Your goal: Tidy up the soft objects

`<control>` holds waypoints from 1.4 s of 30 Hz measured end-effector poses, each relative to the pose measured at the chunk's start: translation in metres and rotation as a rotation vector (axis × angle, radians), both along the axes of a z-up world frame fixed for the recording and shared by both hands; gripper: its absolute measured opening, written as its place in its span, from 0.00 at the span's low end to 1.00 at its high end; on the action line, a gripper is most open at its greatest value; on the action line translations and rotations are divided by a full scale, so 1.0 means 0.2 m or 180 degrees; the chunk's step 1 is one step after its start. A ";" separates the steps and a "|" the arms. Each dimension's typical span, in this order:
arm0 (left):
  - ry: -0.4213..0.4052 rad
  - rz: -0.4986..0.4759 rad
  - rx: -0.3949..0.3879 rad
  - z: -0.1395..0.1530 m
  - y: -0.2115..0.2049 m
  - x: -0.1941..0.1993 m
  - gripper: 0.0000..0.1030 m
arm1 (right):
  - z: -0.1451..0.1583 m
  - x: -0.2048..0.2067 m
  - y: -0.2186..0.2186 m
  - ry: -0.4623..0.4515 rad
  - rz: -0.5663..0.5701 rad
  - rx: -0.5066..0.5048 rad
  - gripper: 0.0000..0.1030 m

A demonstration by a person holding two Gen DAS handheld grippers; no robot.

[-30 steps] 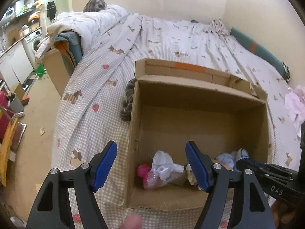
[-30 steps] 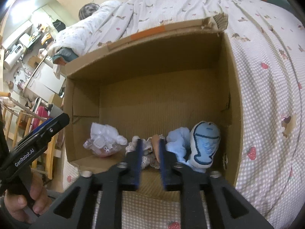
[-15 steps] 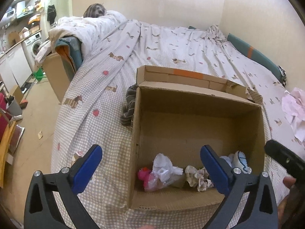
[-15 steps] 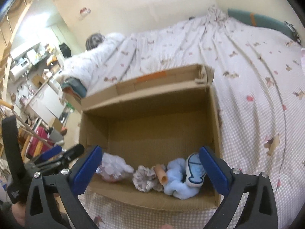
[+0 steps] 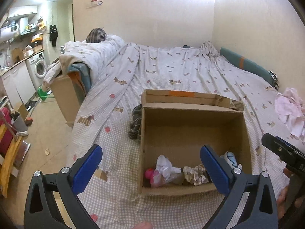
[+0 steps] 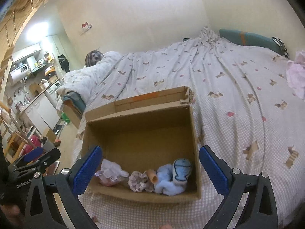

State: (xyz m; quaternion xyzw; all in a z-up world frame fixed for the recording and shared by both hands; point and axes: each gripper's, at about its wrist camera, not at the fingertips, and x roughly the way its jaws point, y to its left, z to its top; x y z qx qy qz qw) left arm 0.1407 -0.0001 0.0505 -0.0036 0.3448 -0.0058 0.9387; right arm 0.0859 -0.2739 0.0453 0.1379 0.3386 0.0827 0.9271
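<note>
We hold the left tool (image 5: 150,162) spread wide above the near edge of the bed (image 5: 171,76), nothing between its blue pads (image 5: 85,168). Its jaws have just been opening; they stand empty.

Left of the bed: floor (image 5: 47,152), a washer (image 5: 39,67) under a worktop (image 5: 17,64), a second carton (image 5: 65,95) against the bed edge under a heaped quilt (image 5: 91,55).

On the checked sheet (image 5: 118,171) stands an open box (image 5: 192,133), far flap upright with an orange tape strip (image 5: 181,93). A dark striped cloth (image 5: 135,122) lies touching the box's left outer wall.

Inside the box, along the near wall, left to right: a pink toy (image 5: 148,173), a clear bag (image 6: 109,173) with white stuff in it, a frilly beige bundle (image 6: 139,181), a small orange tube (image 6: 153,175), a light blue plush (image 6: 167,179), and a white-and-blue pouch (image 6: 182,170) propped upright against the plush. All lie touching or just beside one another; the rest of the box floor is bare cardboard.

The right tool (image 6: 150,162) is likewise spread wide and empty, above the box's near wall; its jaws have just been opening too.

Far right on the bed: a crumpled pink cloth (image 5: 289,110), well apart from the box, and a teal bolster (image 5: 246,64) along the wall.
</note>
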 end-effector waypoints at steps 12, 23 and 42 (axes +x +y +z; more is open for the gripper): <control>0.0092 -0.0008 0.0057 -0.02 0.02 -0.20 0.99 | -0.01 -0.23 -0.01 0.0038 -0.0073 -0.0128 1.00; 0.0044 -0.0063 0.0054 0.00 -0.02 -0.35 0.99 | -0.03 -0.36 0.04 0.0037 -0.0023 -0.0229 1.00; 0.0074 -0.0057 0.0076 -0.04 -0.03 -0.33 0.99 | -0.10 -0.33 0.08 0.0232 -0.0031 -0.0389 1.00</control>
